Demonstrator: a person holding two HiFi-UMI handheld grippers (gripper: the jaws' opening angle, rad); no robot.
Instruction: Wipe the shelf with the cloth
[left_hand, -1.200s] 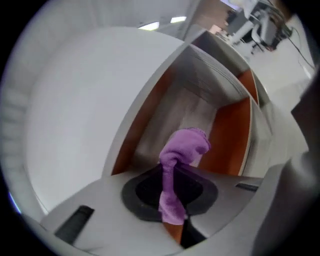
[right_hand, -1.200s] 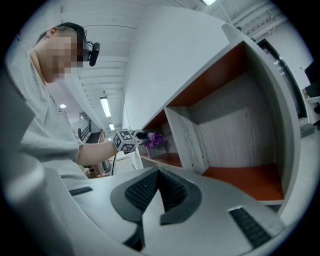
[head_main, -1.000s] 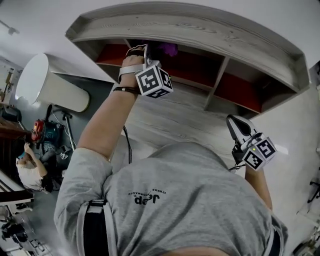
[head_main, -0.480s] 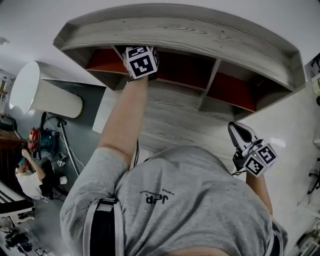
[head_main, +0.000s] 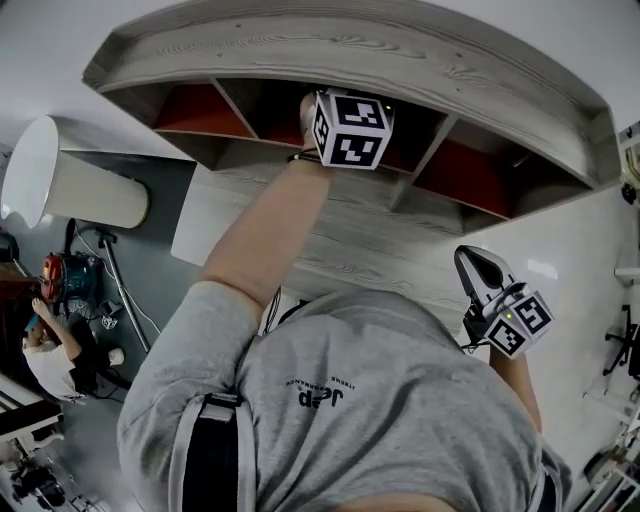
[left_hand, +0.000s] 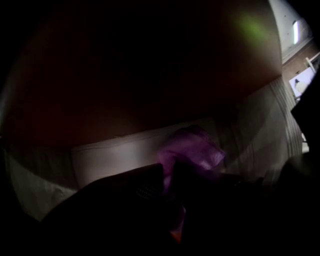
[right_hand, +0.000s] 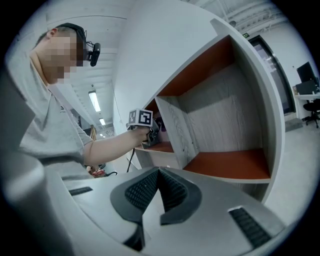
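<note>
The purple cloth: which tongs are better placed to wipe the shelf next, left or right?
Left. The left tongs grip the purple cloth inside the grey wooden shelf; the right tongs are shut, empty, and held outside it.

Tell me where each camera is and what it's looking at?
Head view: worn on the head, looking steeply down at the shelf; shows shirt, left arm, right gripper.
Left gripper view: on the left gripper inside a dark compartment, looking along jaws shut on the purple cloth.
Right gripper view: on the right gripper, facing the shelf's orange compartments; shows shut jaws and the person.
Shared: head and right gripper views show the left arm reaching into the shelf.
</note>
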